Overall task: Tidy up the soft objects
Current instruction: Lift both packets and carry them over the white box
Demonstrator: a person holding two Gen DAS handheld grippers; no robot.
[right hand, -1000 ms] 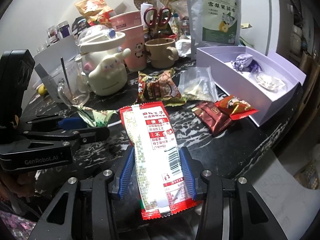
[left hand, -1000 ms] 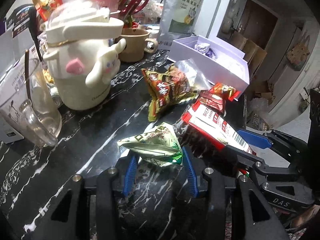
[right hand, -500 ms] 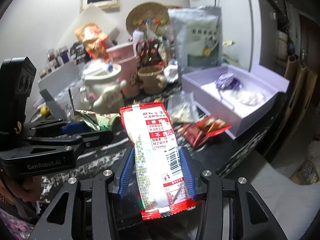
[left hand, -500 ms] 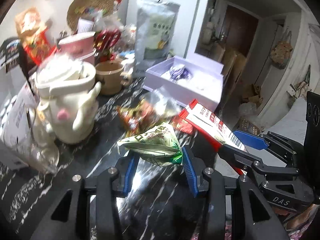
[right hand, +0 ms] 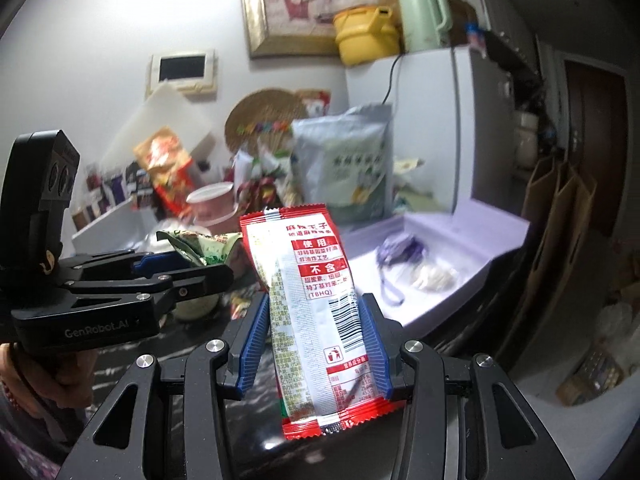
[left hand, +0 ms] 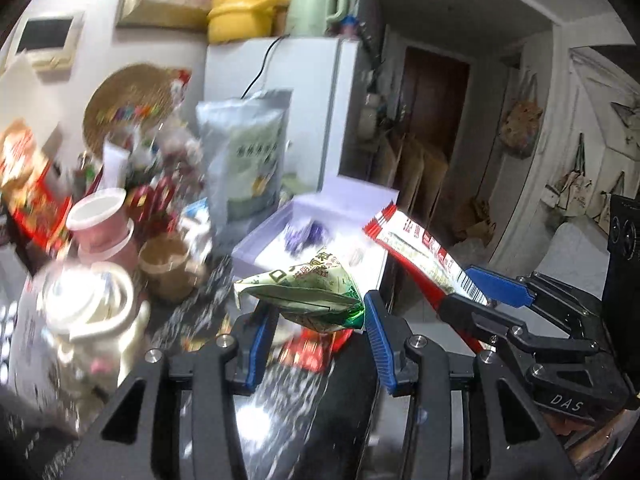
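Left gripper pinching green packet mid-frame; right gripper clamping red sachet lower centre; both light, crinkly, slippery; hold mid-body

A: What sits between the right gripper fingers?

B: A red-and-white snack packet, upright, pinched at both sides.

A: And left of them?

B: The left gripper, clamping a green packet. Beyond the fingertips, a lavender box lies open.

Green-and-white crinkled packet; red-edged white barcoded packet; lilac box; blue-padded fingers
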